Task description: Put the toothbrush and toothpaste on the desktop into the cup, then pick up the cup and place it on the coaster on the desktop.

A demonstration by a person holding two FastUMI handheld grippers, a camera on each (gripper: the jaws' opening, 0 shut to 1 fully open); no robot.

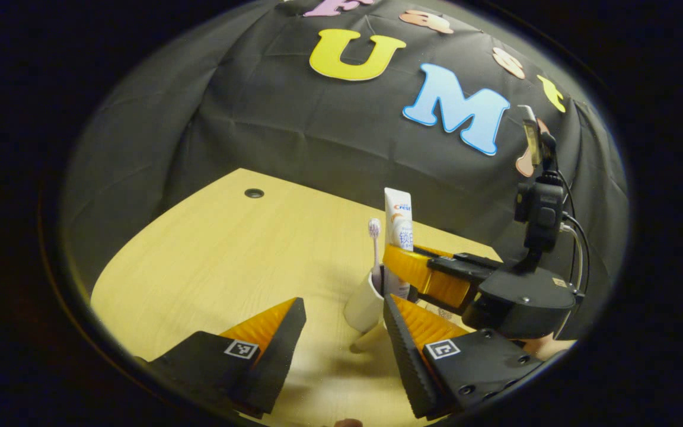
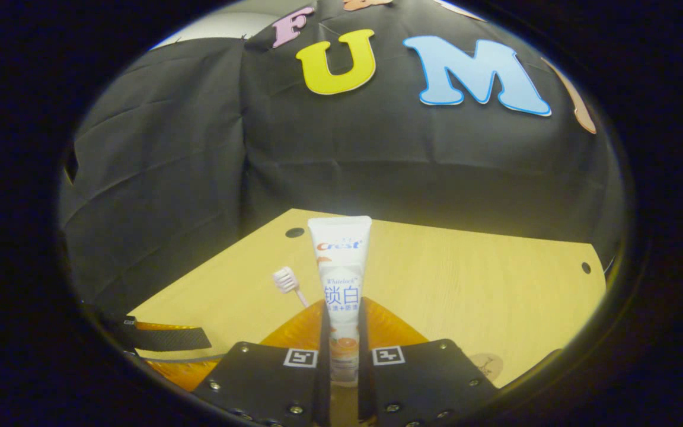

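Toothpaste: the tube (image 2: 341,279) is held upright, clamped between both fingers of the right claw (image 2: 341,350); in the left gripper view it (image 1: 398,228) is seen standing in the cup (image 1: 365,305) with its flat end up.
Toothbrush: it (image 1: 375,249) is stood in the cup, bristle head up, just beside the tube; in the right gripper view its head (image 2: 286,280) is seen to the left of the tube.
Cup: a white cup, tilted, seen near the bench's near edge, between the left claw's finger and the right claw.
Right claw: in the left gripper view it (image 1: 418,276) is seen reaching in from the right, its fingers closed on the tube above the cup's rim.
Left claw: its fingers (image 1: 341,350) are spread apart with nothing between them, close to the cup; whether the cup is touched by one finger cannot be told.
Coaster: a pale round piece (image 2: 487,363) is partly seen at the bench's near right edge, beside the right claw.
Bench: a light wood top (image 1: 211,261) with rounded corners and small dark holes (image 1: 254,193) near the far edge.
Room: black cloth (image 2: 169,178) is hung behind the bench.
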